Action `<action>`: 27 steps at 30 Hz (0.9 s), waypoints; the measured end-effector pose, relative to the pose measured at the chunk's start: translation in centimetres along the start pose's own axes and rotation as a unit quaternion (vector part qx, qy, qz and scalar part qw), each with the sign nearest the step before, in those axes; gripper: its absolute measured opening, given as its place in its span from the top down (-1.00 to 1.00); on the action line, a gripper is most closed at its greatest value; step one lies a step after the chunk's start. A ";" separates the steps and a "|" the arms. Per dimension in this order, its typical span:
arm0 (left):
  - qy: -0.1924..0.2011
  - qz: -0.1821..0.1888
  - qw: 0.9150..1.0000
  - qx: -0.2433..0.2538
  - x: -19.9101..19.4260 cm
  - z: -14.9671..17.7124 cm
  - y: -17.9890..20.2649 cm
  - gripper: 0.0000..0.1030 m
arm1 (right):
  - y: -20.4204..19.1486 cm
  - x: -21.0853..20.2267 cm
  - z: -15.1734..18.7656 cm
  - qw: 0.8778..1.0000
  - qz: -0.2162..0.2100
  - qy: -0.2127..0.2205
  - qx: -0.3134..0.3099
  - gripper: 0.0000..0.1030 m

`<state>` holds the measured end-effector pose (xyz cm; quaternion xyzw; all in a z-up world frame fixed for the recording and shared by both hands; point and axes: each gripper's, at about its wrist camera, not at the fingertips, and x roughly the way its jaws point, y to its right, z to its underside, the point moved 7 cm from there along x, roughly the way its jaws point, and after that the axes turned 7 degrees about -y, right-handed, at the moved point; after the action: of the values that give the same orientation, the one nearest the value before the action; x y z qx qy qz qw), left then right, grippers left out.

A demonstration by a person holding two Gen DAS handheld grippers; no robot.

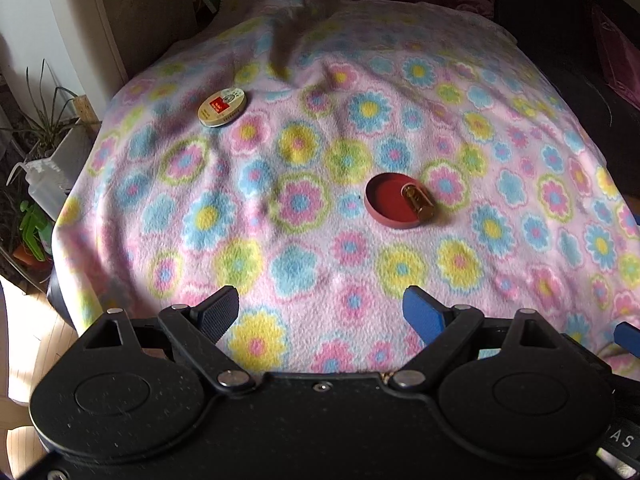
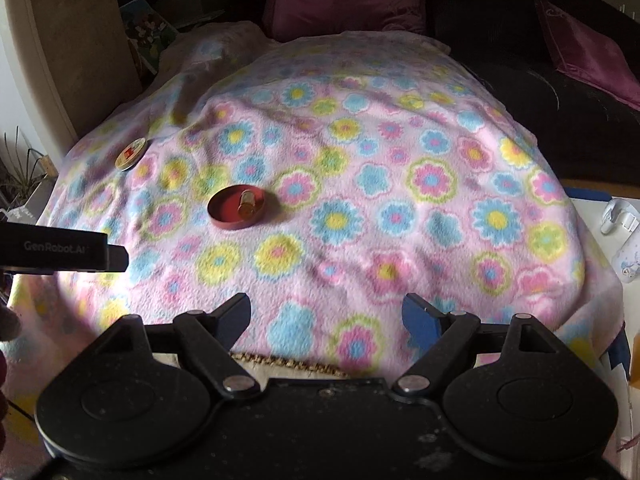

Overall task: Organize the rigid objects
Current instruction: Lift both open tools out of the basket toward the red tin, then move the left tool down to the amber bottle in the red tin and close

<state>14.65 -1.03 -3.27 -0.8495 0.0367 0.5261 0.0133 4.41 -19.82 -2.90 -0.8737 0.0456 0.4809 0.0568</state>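
Both my tools, left tool [image 1: 320, 312] and right tool [image 2: 326, 316], wide open, empty; risk: gold vial [image 1: 418, 202] rolls off red lid [image 1: 394, 201] on soft blanket [image 1: 320, 264].

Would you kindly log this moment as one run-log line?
left tongs: open, empty | right tongs: open, empty | small amber bottle: lying in red lid | round tin: apart, on floral blanket

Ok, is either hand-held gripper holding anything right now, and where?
Nothing is held. The left hand-held gripper and right hand-held gripper are open with only the flowered fleece blanket between their fingers.
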 end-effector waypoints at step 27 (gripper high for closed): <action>-0.077 -0.066 0.995 -0.006 12.3 -6.6 1.8 -0.67 | 2.9 10.8 -3.9 0.999 0.023 -0.020 0.022 -0.62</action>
<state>25.85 -3.85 -11.26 -0.8071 -0.0239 0.5882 0.0455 13.03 -23.46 -10.18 -0.8610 0.0753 0.4988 0.0657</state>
